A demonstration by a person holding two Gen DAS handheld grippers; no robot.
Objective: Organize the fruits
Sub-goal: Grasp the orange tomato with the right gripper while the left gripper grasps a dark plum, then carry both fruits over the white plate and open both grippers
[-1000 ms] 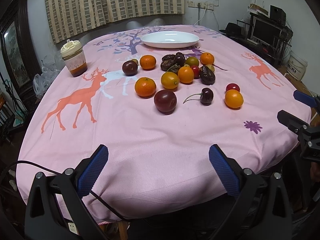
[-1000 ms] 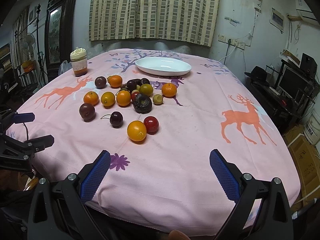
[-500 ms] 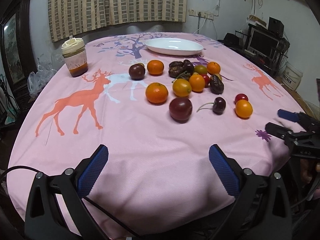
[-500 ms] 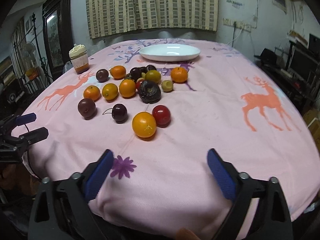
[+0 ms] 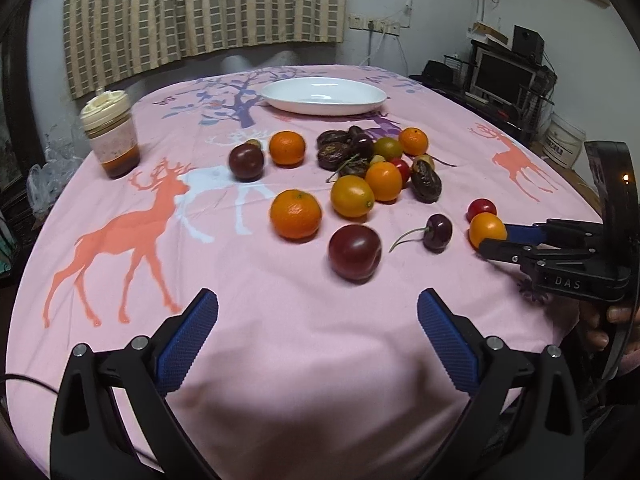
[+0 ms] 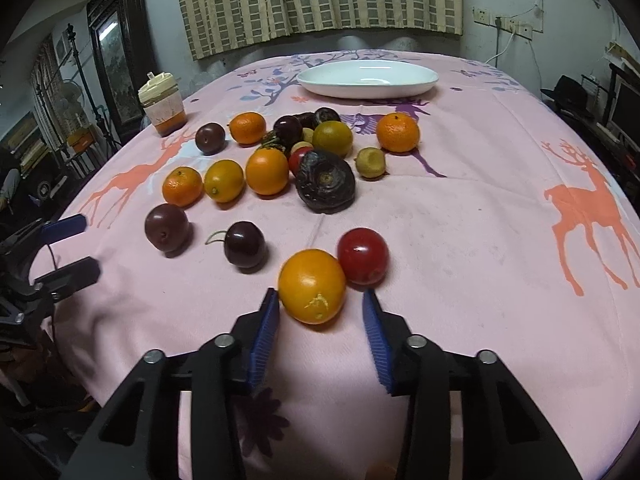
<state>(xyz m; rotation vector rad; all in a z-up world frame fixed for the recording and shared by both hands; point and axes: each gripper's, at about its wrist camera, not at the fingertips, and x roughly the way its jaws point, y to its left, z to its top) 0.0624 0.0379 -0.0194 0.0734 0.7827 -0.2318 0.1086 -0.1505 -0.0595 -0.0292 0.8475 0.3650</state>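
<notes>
Several fruits lie on a pink deer-print tablecloth (image 6: pixel 480 208): oranges, dark plums, cherries and wrinkled dark fruits. A white plate (image 6: pixel 366 78) stands empty at the far side; it also shows in the left wrist view (image 5: pixel 324 96). My right gripper (image 6: pixel 320 300) is open, its blue pads either side of the near edge of an orange fruit (image 6: pixel 312 286) with a red cherry (image 6: pixel 362 256) just behind. In the left wrist view the right gripper (image 5: pixel 494 238) reaches that orange fruit (image 5: pixel 486 230). My left gripper (image 5: pixel 318 310) is open and empty, short of a dark plum (image 5: pixel 354 252).
A jar with a cream lid (image 5: pixel 110 136) stands at the table's left side. Shelves with a monitor (image 5: pixel 504 76) stand to the right, and a dark framed mirror (image 6: pixel 116 48) to the left. Striped curtains hang behind the table.
Both grippers have moved forward over the table toward the fruits. My right gripper has narrowed and come up around the front orange fruit. My left gripper stays wide open.
</notes>
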